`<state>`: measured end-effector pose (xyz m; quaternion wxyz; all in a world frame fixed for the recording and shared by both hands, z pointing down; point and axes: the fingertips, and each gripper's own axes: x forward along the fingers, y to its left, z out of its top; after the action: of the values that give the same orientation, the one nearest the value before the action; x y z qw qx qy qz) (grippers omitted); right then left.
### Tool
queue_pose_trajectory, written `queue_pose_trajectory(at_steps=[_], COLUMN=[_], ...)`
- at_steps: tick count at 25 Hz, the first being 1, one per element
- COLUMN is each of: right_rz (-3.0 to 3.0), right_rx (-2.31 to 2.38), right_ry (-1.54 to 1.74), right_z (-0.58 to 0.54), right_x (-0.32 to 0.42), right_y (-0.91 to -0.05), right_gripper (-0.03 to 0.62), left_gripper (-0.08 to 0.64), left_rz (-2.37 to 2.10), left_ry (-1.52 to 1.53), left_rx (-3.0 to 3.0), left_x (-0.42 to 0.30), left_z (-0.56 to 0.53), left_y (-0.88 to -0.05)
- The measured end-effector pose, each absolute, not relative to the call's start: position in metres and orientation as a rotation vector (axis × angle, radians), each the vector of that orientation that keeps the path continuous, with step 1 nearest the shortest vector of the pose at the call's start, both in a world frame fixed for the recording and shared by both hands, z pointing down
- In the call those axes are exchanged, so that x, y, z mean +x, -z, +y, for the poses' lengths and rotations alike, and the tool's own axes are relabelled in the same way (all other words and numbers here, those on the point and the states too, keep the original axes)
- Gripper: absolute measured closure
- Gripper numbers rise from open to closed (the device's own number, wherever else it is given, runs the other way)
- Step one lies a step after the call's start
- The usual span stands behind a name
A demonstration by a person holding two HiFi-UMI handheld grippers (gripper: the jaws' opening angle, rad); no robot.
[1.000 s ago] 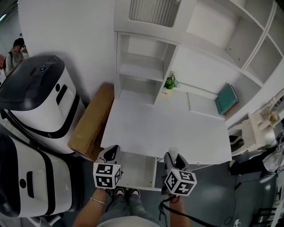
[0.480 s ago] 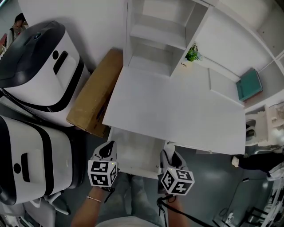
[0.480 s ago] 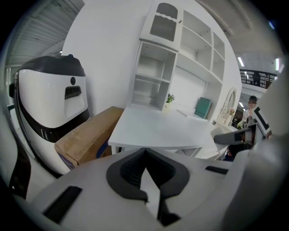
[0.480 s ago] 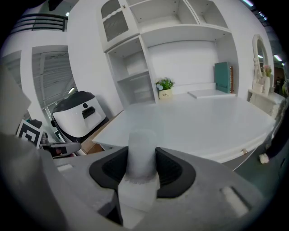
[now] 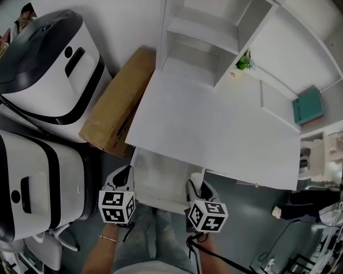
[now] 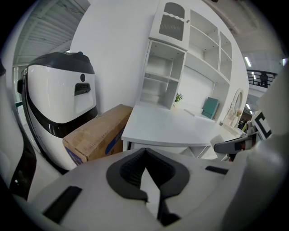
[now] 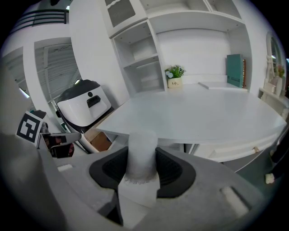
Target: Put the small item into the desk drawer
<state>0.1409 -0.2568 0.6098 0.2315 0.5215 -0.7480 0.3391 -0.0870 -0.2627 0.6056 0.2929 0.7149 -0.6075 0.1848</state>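
A small white roll-shaped item [image 7: 142,151] stands upright between the jaws of my right gripper [image 7: 142,146], which is shut on it. In the head view that gripper [image 5: 193,185] hangs at the right front corner of the open white desk drawer [image 5: 161,179], which sticks out under the white desk [image 5: 214,128]. My left gripper [image 5: 125,174] is at the drawer's left front corner. Its jaws [image 6: 145,158] meet with nothing between them. The desk top [image 6: 174,128] lies ahead of both grippers, a little above them. The drawer's inside looks bare.
A brown cardboard box [image 5: 115,104] leans at the desk's left side. Two large white-and-black machines [image 5: 48,64] [image 5: 32,182] stand further left. On the desk's shelf unit are a small potted plant [image 5: 245,61] and a teal book [image 5: 308,107]. A person [image 5: 24,13] stands far off.
The head view has swung so the desk sits higher and more tilted in the picture. Both grippers have drifted slightly left, staying at the drawer's front. Their jaws have not changed.
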Motion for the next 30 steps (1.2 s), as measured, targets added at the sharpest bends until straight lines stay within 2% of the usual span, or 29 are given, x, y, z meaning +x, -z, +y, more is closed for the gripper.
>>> queue_pose_trajectory(at_steps=[11,30], right_rz=[-2.078,-2.008], right_rx=[1.124,0.831], right_ry=[-0.891,-0.757], right_z=[-0.267,-0.298], right_x=[0.075,0.015], right_y=[-0.657,-0.748], right_gripper=[0.414,0.413], left_gripper=[0.561,0.561], left_rz=[-1.763,-1.945], left_ry=[-0.465,-0.382], left_rx=[1.734,1.473], left_x=[-0.157,-0.241], left_z=[-0.244,-0.208], left_y=[-0.618,-0.648])
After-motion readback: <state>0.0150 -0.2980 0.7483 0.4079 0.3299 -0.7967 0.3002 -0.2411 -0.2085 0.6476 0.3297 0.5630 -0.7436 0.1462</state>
